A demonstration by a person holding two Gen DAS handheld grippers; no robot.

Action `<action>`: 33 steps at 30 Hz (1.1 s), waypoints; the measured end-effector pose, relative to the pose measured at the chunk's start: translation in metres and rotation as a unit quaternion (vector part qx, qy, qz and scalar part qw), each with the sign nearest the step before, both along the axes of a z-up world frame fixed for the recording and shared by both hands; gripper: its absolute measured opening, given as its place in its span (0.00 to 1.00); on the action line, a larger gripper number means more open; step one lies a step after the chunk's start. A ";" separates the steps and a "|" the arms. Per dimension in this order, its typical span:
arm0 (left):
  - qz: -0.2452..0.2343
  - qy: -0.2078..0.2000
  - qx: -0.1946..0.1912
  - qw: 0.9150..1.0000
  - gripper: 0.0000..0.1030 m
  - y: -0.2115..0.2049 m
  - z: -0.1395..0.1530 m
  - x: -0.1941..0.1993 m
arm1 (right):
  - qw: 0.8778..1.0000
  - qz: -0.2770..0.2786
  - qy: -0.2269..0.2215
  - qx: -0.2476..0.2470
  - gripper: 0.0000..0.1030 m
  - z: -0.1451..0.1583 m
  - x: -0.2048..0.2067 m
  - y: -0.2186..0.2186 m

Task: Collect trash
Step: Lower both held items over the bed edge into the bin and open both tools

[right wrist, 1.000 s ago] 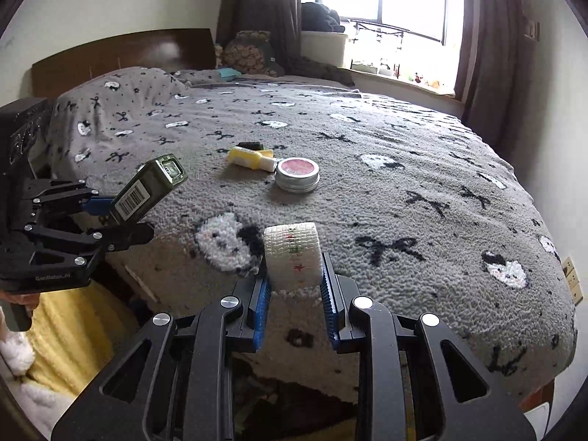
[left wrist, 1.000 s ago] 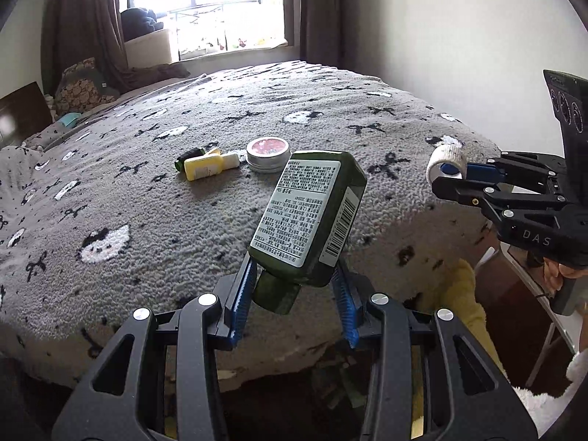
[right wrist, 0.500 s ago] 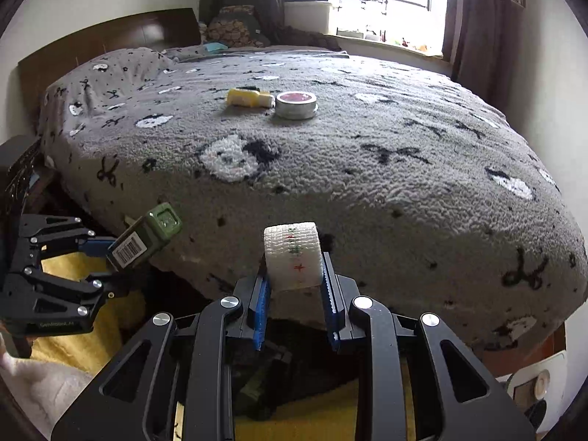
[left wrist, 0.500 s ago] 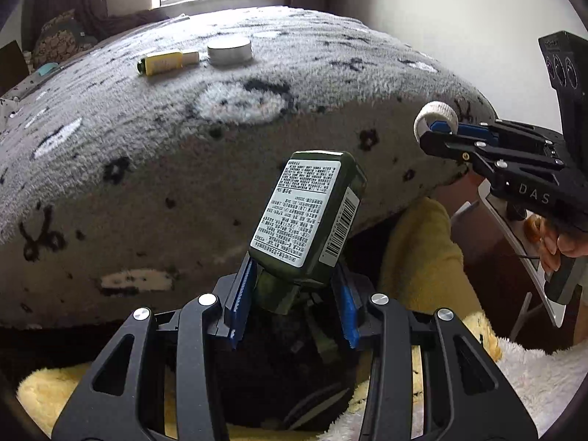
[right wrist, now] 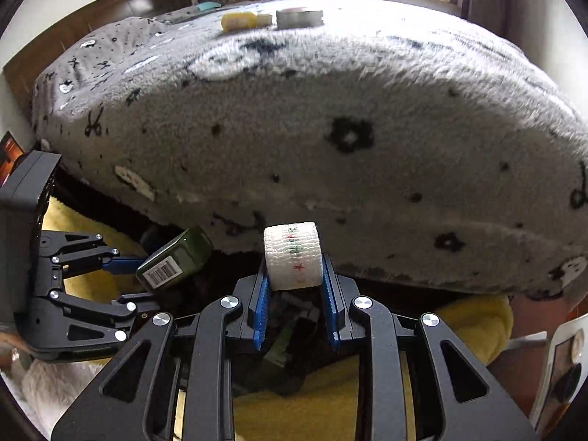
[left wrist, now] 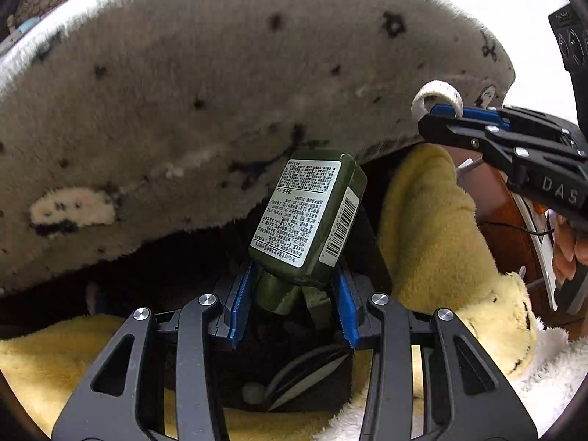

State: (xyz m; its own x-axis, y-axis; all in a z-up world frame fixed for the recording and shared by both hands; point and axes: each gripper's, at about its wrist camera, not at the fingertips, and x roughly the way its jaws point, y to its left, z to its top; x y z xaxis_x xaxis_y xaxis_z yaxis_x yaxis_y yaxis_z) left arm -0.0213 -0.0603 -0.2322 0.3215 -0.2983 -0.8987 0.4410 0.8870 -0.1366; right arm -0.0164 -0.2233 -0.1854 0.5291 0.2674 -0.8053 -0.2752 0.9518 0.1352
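Note:
My left gripper (left wrist: pixel 292 305) is shut on a dark green bottle (left wrist: pixel 312 217) with a white label and barcode, gripped near its cap end. It hangs low in front of the bed's side, over a dark bin (left wrist: pixel 294 382) on the floor. My right gripper (right wrist: pixel 294 308) is shut on a white bandage roll (right wrist: pixel 293 255) with coloured marks, just above the same dark bin (right wrist: pixel 290 349) holding scraps. In the right wrist view the left gripper (right wrist: pixel 125 277) with the green bottle (right wrist: pixel 172 262) shows at the left. The right gripper (left wrist: pixel 441 114) with the bandage roll (left wrist: pixel 437 97) appears at the right in the left wrist view.
The bed's grey fleece blanket (right wrist: pixel 349 110) with black bows hangs down right behind both grippers. A yellow tube (right wrist: pixel 240 20) and a round tin (right wrist: pixel 299 17) lie on top of the bed. A yellow fluffy rug (left wrist: pixel 433 228) surrounds the bin. A hand (left wrist: pixel 569 246) holds the right gripper.
Both grippers have sunk from bed height to below the mattress edge and tipped downward, each keeping its object. The bin on the floor has come into view beneath them.

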 end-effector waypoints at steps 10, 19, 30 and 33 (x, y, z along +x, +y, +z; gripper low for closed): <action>-0.007 0.069 0.004 0.998 0.38 -0.003 -0.041 0.018 | 0.995 0.003 0.099 0.026 0.25 -0.054 0.015 0.007; -0.003 0.099 0.012 0.995 0.38 0.000 -0.062 0.028 | 0.988 0.022 0.151 0.023 0.25 -0.084 0.020 0.021; 0.006 0.098 0.008 0.995 0.51 0.003 -0.061 0.027 | 0.988 0.003 0.153 0.027 0.48 -0.079 0.029 0.017; 0.009 0.084 0.011 0.996 0.58 0.005 -0.053 0.026 | 0.990 -0.007 0.137 0.023 0.54 -0.069 0.027 0.011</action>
